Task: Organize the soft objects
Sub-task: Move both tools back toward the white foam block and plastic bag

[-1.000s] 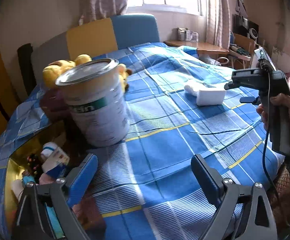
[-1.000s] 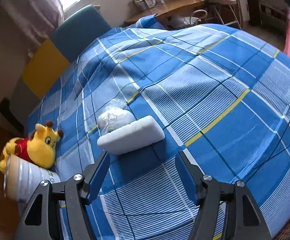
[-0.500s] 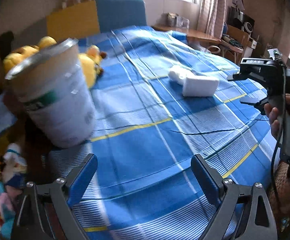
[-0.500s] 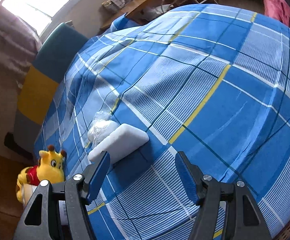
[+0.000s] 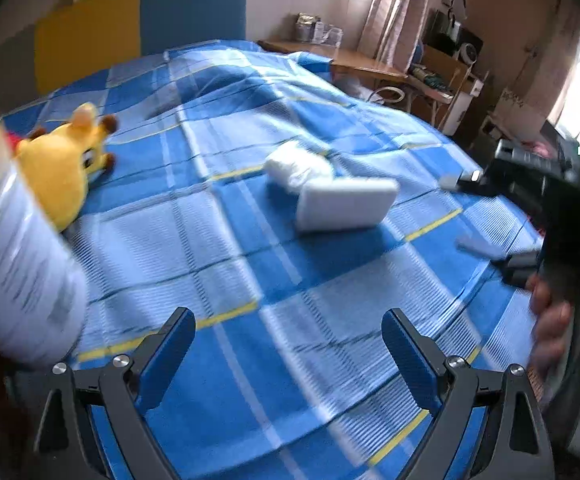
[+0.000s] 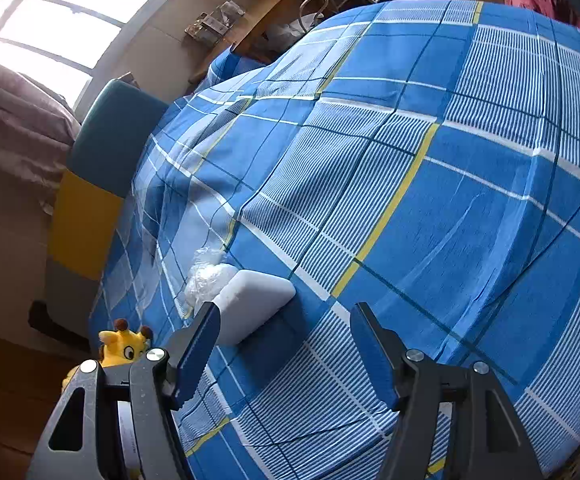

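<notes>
Judging from how things lie, the task is at its start or close to it: no soft object is in a claw and none looks sorted yet.

On the bed w/ the blue plaid cover (image 5: pixel 250 280) three soft things are visible. The white foam block (image 5: pixel 346 204) lies about in the middle of the bed, and the white crinkled bag (image 5: pixel 296 166) touches it on the far side. The yellow plush toy (image 5: pixel 62 160) lies well apart from them, near the left edge in the left wrist view, just behind the big tin can (image 5: pixel 14 264) that stands at that edge. The can is hard, so I think it is a container or only stands there; I cannot tell which, its top is out of the view.

The left claw (image 5: pixel 286 344) is released, both pads apart, only the cover btw them. The right claw (image 6: pixel 284 340) is released too, jaws about half spread, nothing clamped; in its view the foam block sits just past the left pad, not btw the pads. In the left view the person's hand (image 5: pixel 550 320) holds this right tool, blurred, at the right side of the bed.

Left to do, in my judgement: everything. The nearest candidate for the right claw seems the foam block, then the bag, then the plush toy. Where they should go is not shown in the pictures.
</notes>
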### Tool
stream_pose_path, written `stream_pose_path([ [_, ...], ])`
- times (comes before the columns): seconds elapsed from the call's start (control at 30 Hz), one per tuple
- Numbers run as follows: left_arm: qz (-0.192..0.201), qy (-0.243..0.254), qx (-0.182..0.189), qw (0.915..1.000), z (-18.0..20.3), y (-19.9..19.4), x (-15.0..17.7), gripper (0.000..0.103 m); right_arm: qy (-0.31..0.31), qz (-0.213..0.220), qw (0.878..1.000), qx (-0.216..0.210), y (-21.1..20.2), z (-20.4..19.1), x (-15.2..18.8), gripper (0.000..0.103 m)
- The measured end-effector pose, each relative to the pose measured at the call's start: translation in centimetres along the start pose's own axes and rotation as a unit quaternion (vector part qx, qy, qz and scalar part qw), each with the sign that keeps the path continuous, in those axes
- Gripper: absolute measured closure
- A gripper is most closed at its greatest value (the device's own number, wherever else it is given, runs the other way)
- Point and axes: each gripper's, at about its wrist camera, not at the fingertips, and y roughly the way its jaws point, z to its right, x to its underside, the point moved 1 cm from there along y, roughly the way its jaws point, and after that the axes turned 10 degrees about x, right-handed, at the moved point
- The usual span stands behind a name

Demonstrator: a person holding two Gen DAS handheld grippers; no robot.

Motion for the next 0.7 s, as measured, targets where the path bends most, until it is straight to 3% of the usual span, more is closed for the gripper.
stream_pose_path([
  [0.3,0.036,0.061,0.025,0.9972,2.5,3.4,-5.2,0.008,0.023,-0.016,0.999,-0.02,0.2,0.7,-0.1,0.035],
  [0.53,0.041,0.084,0.049,0.9944,2.9,7.1,-8.7,0.006,0.034,-0.018,0.999,-0.02,0.3,1.1,-0.1,0.035],
  [0.7,0.007,0.105,0.109,0.9884,2.8,8.4,-7.2,0.006,0.038,-0.03,0.999,-0.021,0.6,1.2,-0.1,0.035],
])
